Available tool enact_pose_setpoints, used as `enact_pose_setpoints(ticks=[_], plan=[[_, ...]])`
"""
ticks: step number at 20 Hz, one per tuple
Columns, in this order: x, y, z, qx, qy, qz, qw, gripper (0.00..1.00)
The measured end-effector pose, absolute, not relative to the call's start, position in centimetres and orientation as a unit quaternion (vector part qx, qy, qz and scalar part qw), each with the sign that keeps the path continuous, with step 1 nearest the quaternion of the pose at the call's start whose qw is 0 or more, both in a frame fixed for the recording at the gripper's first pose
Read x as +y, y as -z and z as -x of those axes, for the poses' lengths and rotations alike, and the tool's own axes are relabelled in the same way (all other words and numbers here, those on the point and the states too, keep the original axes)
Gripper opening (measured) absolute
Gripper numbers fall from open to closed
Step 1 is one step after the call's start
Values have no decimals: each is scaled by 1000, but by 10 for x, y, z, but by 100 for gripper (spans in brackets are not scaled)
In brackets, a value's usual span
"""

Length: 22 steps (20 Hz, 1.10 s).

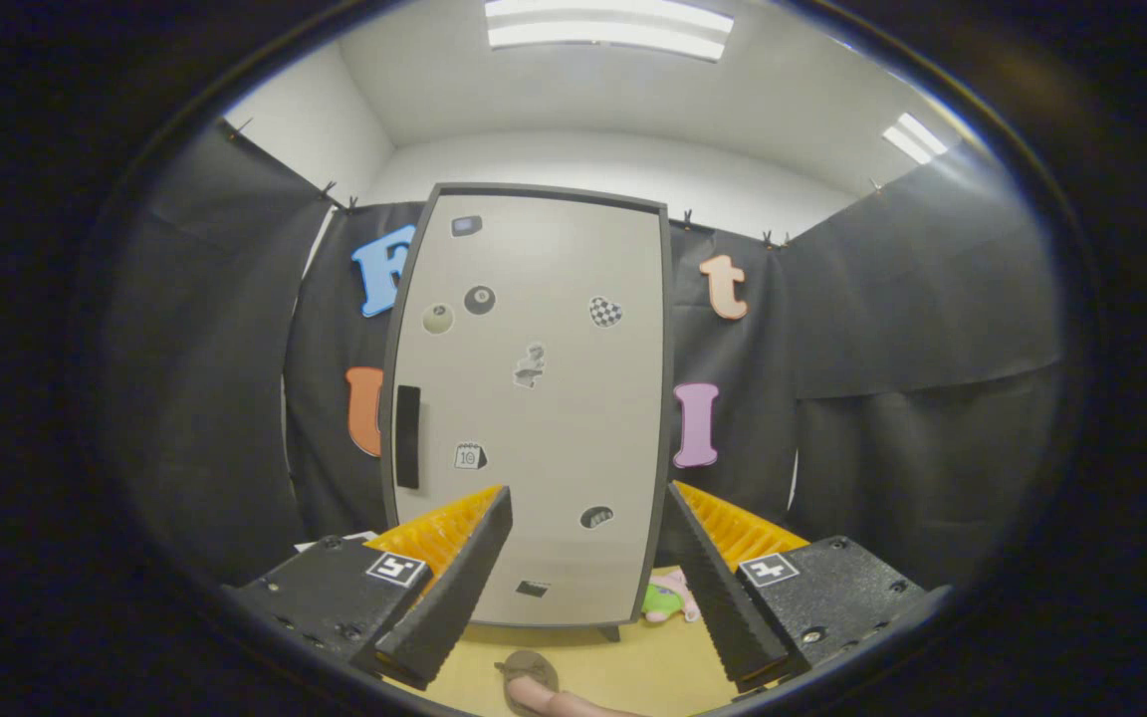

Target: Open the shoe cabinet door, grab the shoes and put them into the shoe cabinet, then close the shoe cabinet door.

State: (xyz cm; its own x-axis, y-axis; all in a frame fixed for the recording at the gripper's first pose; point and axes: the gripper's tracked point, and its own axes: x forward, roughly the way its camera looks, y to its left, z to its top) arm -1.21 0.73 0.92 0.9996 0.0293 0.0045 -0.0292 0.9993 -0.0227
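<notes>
- Small pink-and-green plush toy (671,599) on the tan floor (633,667), just beside the cabinet's lower right corner.
- Ceiling light panel (608,25) overhead (a second, smaller one (914,137) off to the right).
- White paper sheet (335,543) low on the left, partly hidden.

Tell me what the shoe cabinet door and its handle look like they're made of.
Shoe cabinet door: smooth matte pale panel, likely laminated board or plastic, in a dark frame. Handle: a dull black strip, probably plastic or rubber. The gripper hangs open before it, jaws apart.
</notes>
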Motion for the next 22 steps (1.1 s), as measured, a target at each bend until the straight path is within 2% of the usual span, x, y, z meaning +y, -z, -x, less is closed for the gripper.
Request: enact_pose_setpoints(ticks=[7,14,18,22], plan=[[26,-22,0,5,-22,10,1000,99],[52,-31,-57,20,-41,-23,999,99],[90,-27,-106,9,-88,-16,996,99],[151,-4,-130,40,-170,-36,984,99]])
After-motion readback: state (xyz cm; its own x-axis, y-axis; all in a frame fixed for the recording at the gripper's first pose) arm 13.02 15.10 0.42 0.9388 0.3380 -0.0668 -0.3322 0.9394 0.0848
